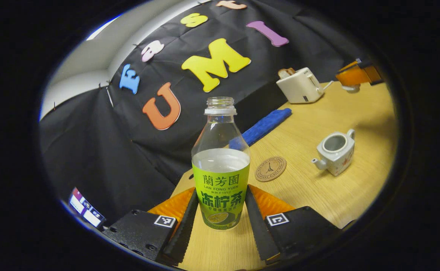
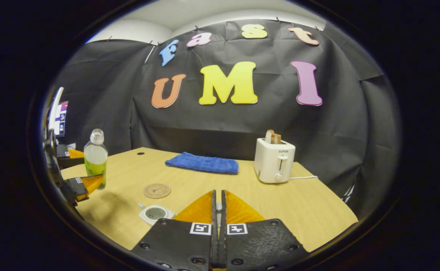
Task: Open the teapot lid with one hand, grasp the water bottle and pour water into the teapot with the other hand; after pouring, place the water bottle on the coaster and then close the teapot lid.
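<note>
Bottle [image 1: 220, 165] stands upright on the table [image 1: 317, 195], uncapped, water up to about the top of its green label, near the table's edge. Left gripper [image 1: 220, 220] straddles it: fingers [image 1: 184, 226] sit on either side of the label's lower part, close to it; whether both actually press on it cannot be told. In the right gripper view the same bottle [image 2: 95, 158] appears at far left with the left gripper [image 2: 82, 169] around its base. Coaster [image 1: 270, 169] lies flat just beyond the bottle, apart from it. Teapot [image 1: 334, 152] stands past the coaster, lid off, mouth open, interior looks pale; spout points toward the coaster. In the right gripper view the teapot [image 2: 155, 213] sits low, just beside that gripper's fingers, coaster [image 2: 157, 191] behind it. Right gripper [image 2: 218, 205] is above the table, jaws drawn together with a small pale object between the tips, probably the lid, but too little shows to be sure. Farther back: blue towel [image 2: 203, 163] by the wall, white toaster [image 2: 274, 160] with bread in its slot.
</note>
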A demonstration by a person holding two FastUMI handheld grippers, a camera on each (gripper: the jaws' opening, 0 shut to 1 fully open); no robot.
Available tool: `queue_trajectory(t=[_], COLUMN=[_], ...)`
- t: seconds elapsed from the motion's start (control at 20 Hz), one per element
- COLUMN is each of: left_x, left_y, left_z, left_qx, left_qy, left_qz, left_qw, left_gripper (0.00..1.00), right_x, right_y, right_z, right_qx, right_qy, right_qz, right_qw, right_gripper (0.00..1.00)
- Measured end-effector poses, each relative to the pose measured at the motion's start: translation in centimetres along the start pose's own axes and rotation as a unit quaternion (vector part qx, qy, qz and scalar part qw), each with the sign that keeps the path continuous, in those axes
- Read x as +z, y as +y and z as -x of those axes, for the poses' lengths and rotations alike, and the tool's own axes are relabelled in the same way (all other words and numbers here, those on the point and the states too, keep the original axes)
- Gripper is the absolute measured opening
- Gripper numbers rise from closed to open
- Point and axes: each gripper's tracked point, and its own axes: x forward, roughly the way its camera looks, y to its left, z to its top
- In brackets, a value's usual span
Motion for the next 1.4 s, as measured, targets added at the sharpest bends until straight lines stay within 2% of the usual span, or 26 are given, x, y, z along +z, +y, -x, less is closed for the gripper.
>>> queue_trajectory(t=[0.25,0.5,0.75,0.9,1.25,1.3,1.4], left_x=[0.5,1.0,1.4,1.4,2.8,3.0,3.2], left_y=[-1.6,-2.0,-2.4,-3.0,-3.1,-3.0,-3.1], left_z=[0.4,0.6,-0.5,-0.9,-1.6,-1.6,-1.6], left_qx=[-0.013,-0.010,-0.008,-0.017,-0.001,0.001,0.002], left_qy=[0.002,0.001,0.002,0.005,-0.005,-0.007,-0.010], left_qz=[-0.084,-0.211,-0.331,-0.366,-0.479,-0.494,-0.512], left_qw=[0.996,0.978,0.944,0.930,0.878,0.870,0.859], left_gripper=[0.72,0.72,0.72,0.71,0.70,0.72,0.72], right_x=[-1.2,-1.5,-1.9,-2.1,-2.1,-2.2,-2.3], right_y=[-1.1,-1.8,-2.6,-3.1,-3.6,-3.6,-3.7], right_z=[0.5,0.8,1.0,1.1,1.2,1.1,1.2], right_qx=[0.001,0.002,0.001,0.000,-0.002,-0.002,-0.001], right_qy=[0.010,0.010,0.011,0.011,0.007,0.007,0.007], right_qz=[-0.001,0.004,0.010,0.006,0.009,0.008,0.007], right_qw=[1.000,1.000,1.000,1.000,1.000,1.000,1.000], right_gripper=[0.01,0.00,0.01,0.01,0.00,0.01,0.01])
